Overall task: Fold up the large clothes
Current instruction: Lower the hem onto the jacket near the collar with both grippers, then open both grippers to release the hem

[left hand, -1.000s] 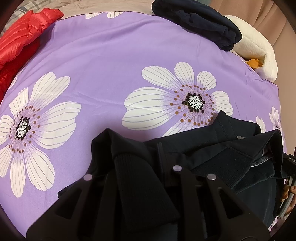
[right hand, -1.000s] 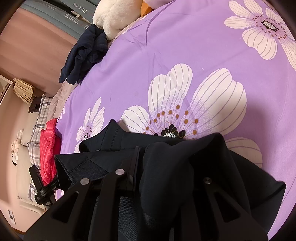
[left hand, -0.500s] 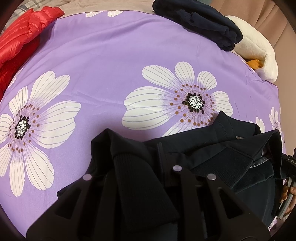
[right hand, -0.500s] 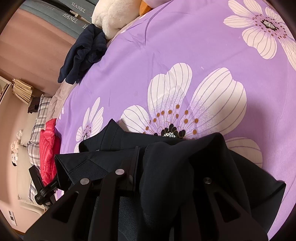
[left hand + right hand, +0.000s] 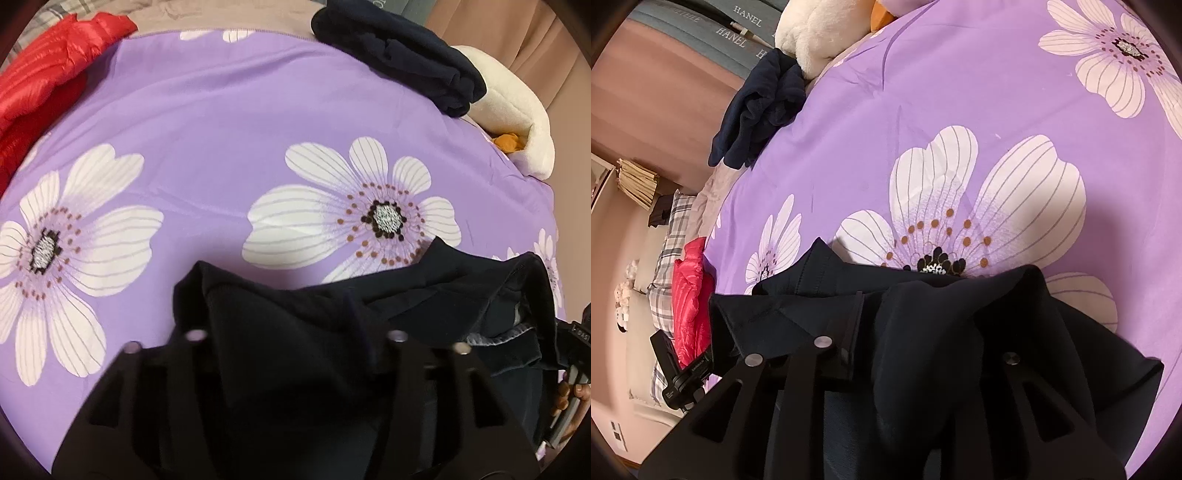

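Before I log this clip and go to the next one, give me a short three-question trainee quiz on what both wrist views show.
1. True or false: the dark navy garment is draped over the fingers of both the left gripper and the right gripper.
2. Multiple choice: what lies at the left edge of the purple floral bedspread in the left wrist view? A) red puffy jacket B) green towel C) yellow pillow
3. Fill in: the bundled dark garment at the far edge rests beside a cream-coloured ____.

Key: 1 true; 2 A; 3 plush toy
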`<state>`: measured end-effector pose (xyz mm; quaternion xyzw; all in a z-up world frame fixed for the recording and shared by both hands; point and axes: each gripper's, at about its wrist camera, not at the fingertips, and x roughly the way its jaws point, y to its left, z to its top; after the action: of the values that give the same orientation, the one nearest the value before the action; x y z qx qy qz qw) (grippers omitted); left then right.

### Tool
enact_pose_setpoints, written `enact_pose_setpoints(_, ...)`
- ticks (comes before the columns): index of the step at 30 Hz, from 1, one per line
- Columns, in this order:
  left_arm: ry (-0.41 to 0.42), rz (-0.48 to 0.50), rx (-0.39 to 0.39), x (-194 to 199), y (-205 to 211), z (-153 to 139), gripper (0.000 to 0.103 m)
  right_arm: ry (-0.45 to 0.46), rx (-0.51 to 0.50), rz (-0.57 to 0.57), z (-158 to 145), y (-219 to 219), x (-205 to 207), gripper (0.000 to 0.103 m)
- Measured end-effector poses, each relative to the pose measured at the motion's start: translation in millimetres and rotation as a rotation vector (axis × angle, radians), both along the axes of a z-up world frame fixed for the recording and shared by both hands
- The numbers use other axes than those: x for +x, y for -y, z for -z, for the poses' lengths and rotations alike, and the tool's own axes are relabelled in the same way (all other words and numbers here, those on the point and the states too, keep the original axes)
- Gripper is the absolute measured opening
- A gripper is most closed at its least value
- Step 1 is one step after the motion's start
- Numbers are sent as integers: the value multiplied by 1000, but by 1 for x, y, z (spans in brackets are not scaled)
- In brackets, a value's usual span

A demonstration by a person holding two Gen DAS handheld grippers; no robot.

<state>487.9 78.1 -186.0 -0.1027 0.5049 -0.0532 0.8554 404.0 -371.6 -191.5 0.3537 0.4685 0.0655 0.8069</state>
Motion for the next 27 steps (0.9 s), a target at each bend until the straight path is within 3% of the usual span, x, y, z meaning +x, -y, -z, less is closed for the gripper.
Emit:
enact_pose_setpoints(8,7,-1,5,2,-2,0,56,6,47,10,0,2,0,30)
enact_pose_setpoints(16,54,-32,-49,1,-7,-9,62,48,174,61,-13,9,0,65)
enact_pose_setpoints(19,64,-52,-96,1,-14,-12,66,78,216,90,-22,18,-2,67)
enact_pose_setpoints(20,65,-60,-111,0,-17,-14,69,85,216,100,-25,21,-3,68)
enact_pose_setpoints(21,69,-72,-112,0,-19,-16,80,94,202,117,-28,24,-5,71)
enact_pose_setpoints(23,116,-115,-69,-3,-26,-25,95,111,178,142,-34,30,-9,76)
enact_pose_setpoints(27,153,-124,-22,-5,-39,-42,95,144,118,175,-46,39,-16,77)
